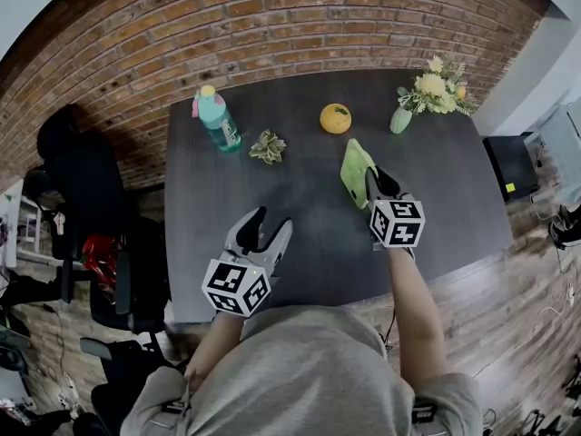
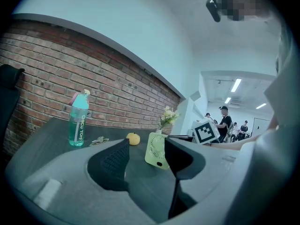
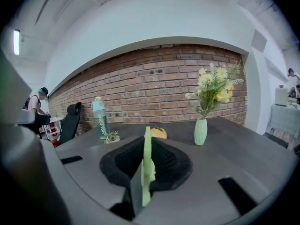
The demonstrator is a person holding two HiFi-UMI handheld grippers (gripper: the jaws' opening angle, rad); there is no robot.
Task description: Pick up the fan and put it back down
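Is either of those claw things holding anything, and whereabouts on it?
The right gripper holds the green fan, fingers pinching its flat front and back near one edge. The left gripper is open, empty.

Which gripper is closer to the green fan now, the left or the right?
Right. The right gripper is shut on the fan. The left gripper is open and empty, apart from the fan and nearer the person.
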